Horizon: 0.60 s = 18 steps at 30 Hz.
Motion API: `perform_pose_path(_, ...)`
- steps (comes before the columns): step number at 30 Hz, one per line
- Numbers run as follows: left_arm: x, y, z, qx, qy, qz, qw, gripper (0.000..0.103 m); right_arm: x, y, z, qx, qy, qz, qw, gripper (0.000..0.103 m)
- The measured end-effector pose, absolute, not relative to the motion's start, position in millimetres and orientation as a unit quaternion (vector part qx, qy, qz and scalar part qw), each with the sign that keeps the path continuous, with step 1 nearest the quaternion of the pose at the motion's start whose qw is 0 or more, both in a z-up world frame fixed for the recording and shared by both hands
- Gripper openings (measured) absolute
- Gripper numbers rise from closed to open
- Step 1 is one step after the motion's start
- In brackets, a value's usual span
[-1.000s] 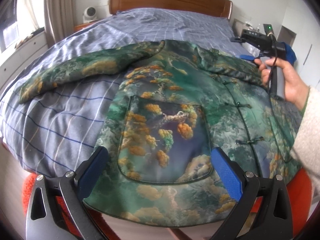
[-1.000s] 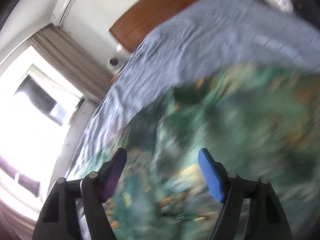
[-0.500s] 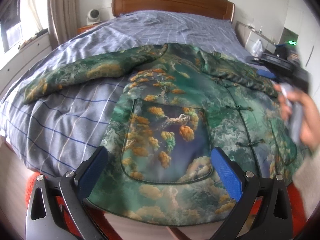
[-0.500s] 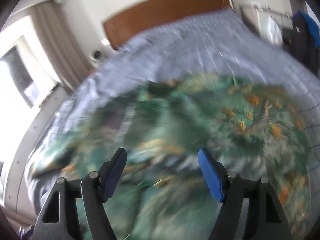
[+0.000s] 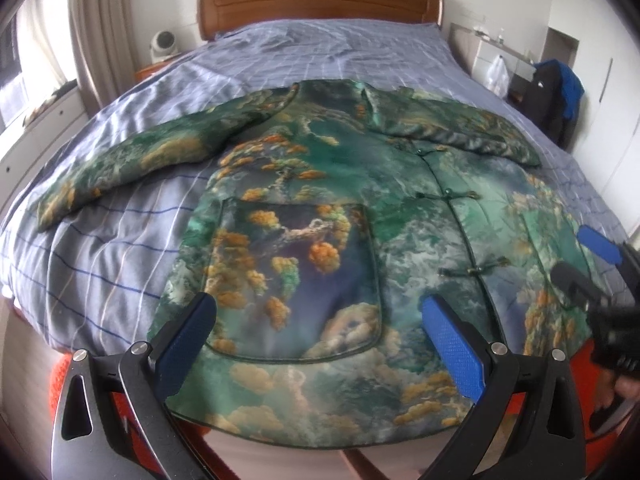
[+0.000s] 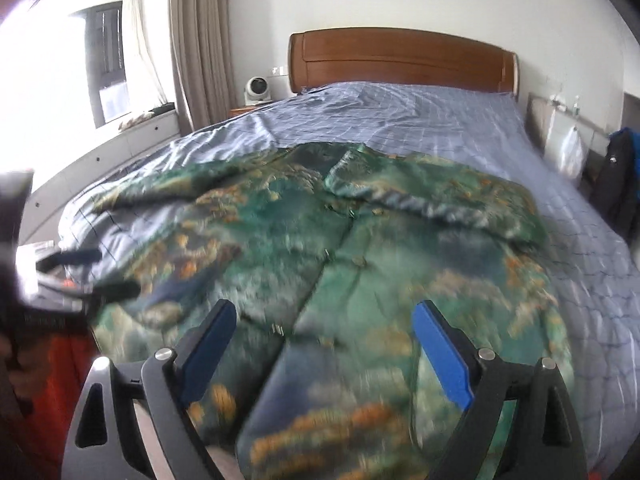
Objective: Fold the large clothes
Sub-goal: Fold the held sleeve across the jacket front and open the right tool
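Observation:
A large green padded jacket [image 5: 320, 208] with orange cloud print lies front up on the bed, hem hanging over the near edge. Its left sleeve [image 5: 132, 164] stretches out to the left; the right sleeve [image 5: 468, 128] is folded across the shoulder. My left gripper [image 5: 320, 344] is open and empty above the hem, over a front pocket. My right gripper [image 6: 324, 348] is open and empty above the jacket's [image 6: 360, 248] lower right part; it also shows at the right edge of the left wrist view [image 5: 600, 280].
The bed has a blue checked cover [image 5: 100, 248] and a wooden headboard [image 5: 320, 0]. A small white fan [image 5: 162, 44] stands on the nightstand at the left. Dark and blue clothes [image 5: 556, 96] hang at the right. Something orange-red [image 5: 592, 376] lies below the bed's near edge.
My right gripper has swung down from beside the folded sleeve to the jacket's near right hem and now faces the headboard. My left gripper has tilted a little; the jacket has not moved.

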<state>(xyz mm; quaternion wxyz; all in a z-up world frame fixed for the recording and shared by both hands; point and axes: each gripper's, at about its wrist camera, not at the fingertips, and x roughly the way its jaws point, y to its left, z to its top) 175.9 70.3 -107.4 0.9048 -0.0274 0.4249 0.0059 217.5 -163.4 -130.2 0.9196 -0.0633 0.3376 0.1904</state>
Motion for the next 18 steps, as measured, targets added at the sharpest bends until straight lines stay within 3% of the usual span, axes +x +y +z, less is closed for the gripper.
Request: perform_pose_path(18,171.2,82.5,-98.9,-0.015,0.41,0.034,0.911,0.103,184.6,-171.8,-130.7,-0.078,0.325,0.135,0.933,0.09)
